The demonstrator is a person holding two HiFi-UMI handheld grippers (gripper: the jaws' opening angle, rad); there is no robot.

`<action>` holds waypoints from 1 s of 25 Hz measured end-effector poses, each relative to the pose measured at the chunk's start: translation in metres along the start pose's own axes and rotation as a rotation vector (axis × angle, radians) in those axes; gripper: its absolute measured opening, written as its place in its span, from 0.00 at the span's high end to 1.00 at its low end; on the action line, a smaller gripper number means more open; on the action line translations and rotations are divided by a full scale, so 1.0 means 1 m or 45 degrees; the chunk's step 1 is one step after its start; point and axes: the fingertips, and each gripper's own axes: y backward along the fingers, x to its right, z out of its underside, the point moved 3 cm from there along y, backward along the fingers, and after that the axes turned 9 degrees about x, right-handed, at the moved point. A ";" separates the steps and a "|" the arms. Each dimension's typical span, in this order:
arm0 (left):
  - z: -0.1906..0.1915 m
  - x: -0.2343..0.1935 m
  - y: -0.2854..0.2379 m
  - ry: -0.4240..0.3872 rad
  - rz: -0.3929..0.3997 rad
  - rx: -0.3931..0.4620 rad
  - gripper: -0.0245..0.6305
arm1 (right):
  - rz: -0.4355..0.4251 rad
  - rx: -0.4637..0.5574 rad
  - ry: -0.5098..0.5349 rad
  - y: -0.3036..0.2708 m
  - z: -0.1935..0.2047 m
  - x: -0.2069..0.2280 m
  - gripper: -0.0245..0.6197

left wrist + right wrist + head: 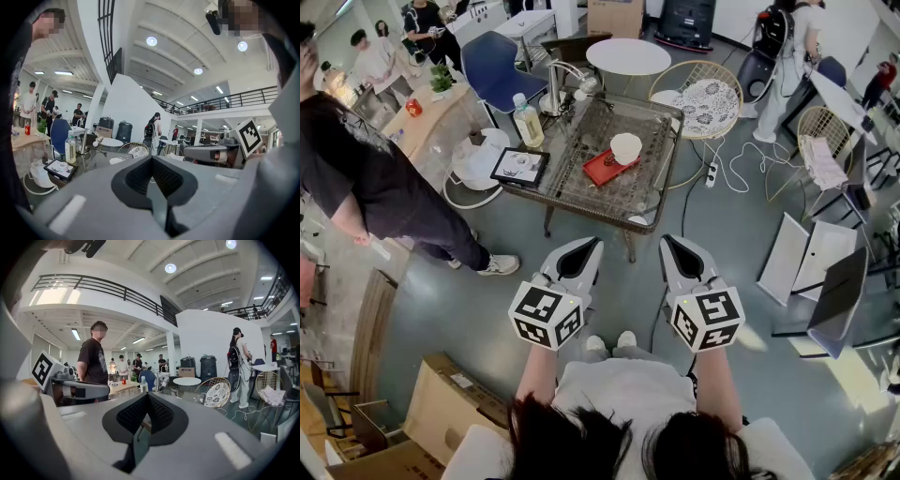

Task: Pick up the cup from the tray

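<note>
1. At the left edge of the head view a person in a black shirt [366, 178] stands on the floor, well clear of the table [581, 202] and taking no part in the task.
2. At the table's left edge stand a clear bottle [526, 120] towards the far corner and a flat tablet-like box [519, 166] towards the near corner. Neither belongs to the task.
3. The left gripper [584, 251] is held in front of the person, short of the table's near edge and over the floor. Its own view shows the jaws pressed together with nothing between them.
4. The red tray [605, 169] lies about the middle of the table top. The white cup [626, 147] stands upright on the tray's far end. Nothing touches it.
5. The right gripper [675, 251] is beside the left one, also short of the near edge. Its jaws are closed too and empty, with only the room visible past them in its own view.
6. To the right, beyond the table's far corner, is a wicker chair [705, 94] with a patterned cushion.
7. My judgement is that the task has not started. The cup is still on the tray and both grippers are well apart from it.
8. Everything is left to do. One gripper has to reach over the near edge, open its jaws, close on the cup's rim or wall, and lift it clear of the tray. The right gripper seems slightly better lined up with the cup, though either could serve.
</note>
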 end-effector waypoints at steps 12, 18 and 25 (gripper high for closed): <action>-0.003 0.001 -0.003 -0.006 -0.024 0.010 0.96 | 0.002 -0.003 0.003 -0.001 -0.001 0.002 0.93; -0.001 0.000 -0.006 -0.010 -0.026 0.008 0.96 | 0.020 0.002 -0.026 -0.005 0.000 0.007 0.93; -0.006 0.001 -0.013 -0.001 -0.011 0.028 0.96 | -0.048 -0.027 -0.026 -0.012 0.002 0.010 0.93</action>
